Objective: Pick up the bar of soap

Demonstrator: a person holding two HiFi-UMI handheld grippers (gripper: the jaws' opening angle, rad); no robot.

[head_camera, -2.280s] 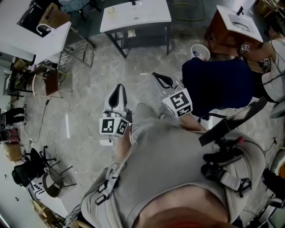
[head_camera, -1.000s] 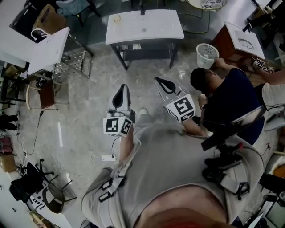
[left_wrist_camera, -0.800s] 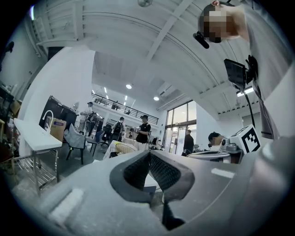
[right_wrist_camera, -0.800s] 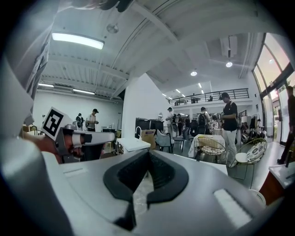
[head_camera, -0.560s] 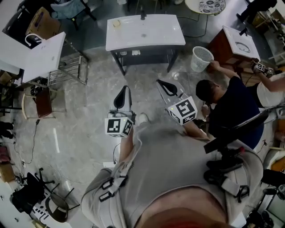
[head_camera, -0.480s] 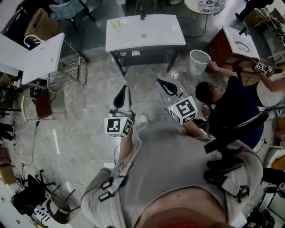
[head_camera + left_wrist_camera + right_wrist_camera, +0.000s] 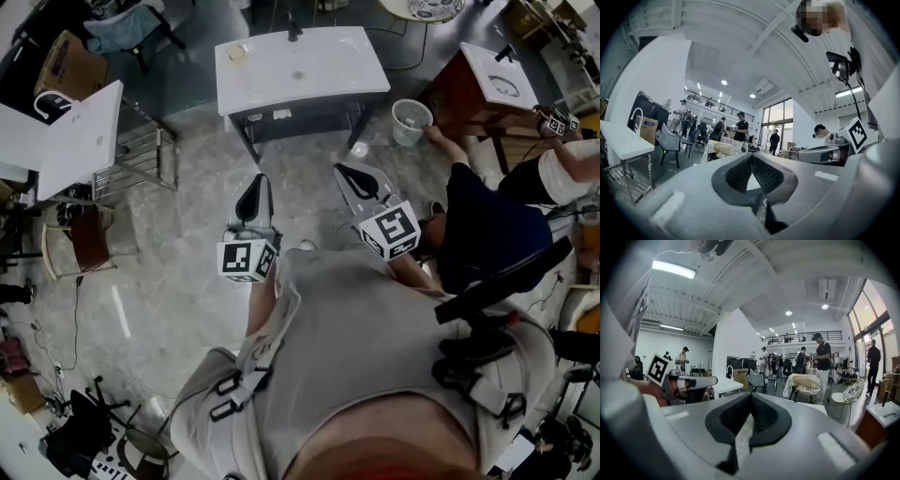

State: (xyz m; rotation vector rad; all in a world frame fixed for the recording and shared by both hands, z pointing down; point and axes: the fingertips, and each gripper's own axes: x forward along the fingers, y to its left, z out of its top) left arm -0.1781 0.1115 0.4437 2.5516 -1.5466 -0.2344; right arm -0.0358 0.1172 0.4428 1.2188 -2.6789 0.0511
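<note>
Marble-floored hall w/ workbenches: left grey two-jaw gripper [image 7: 252, 183] & right grey two-jaw gripper [image 7: 347, 172], both closed on nothing, held side by side above the floor. Well ahead, small pale-yellow bar of soap [image 7: 237, 53] lies near the far-left corner of a white basin-top table [image 7: 328, 70].

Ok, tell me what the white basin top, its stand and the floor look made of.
Basin top: white, smooth, one seamless slab with a sunken bowl, likely ceramic or moulded stone. Stand: thin dark legs, probably painted metal. Floor: grey, veined, carrying a bright reflected streak, so polished marble or marble-look tile.
</note>
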